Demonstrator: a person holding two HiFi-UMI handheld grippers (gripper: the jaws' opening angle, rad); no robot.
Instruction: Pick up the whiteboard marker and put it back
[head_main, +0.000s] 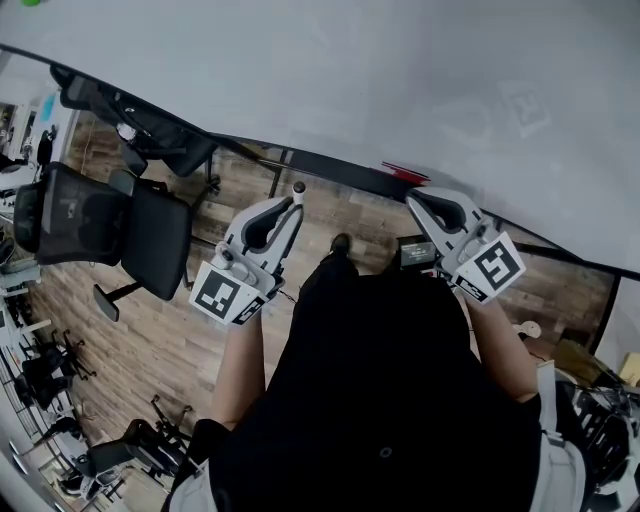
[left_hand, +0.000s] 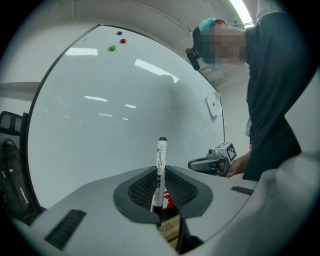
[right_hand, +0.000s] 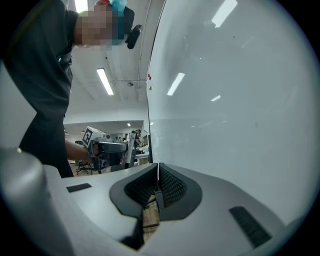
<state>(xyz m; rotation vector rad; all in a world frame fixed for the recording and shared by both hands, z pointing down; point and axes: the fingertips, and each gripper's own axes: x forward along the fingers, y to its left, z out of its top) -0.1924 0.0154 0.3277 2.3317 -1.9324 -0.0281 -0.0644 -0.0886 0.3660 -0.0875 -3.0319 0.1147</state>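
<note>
A white whiteboard marker (left_hand: 161, 155) with a black cap stands nearly upright between the pads of my left gripper (left_hand: 161, 172), which is shut on its lower barrel. In the head view the left gripper (head_main: 296, 192) points at the lower edge of the whiteboard (head_main: 330, 90), with the marker's tip (head_main: 298, 186) showing at its end. My right gripper (right_hand: 158, 169) is shut with nothing in it, close beside the whiteboard (right_hand: 235, 100). It is held level to the right of the left one (head_main: 415, 198). Each gripper view shows the other gripper (left_hand: 211, 162), and the right gripper view also shows the held marker (right_hand: 131, 146).
A red object (head_main: 405, 172) lies on the board's bottom ledge between the two grippers. Red, green and blue magnets (left_hand: 112, 48) sit high on the board. A black office chair (head_main: 120, 225) stands on the wood floor to the left.
</note>
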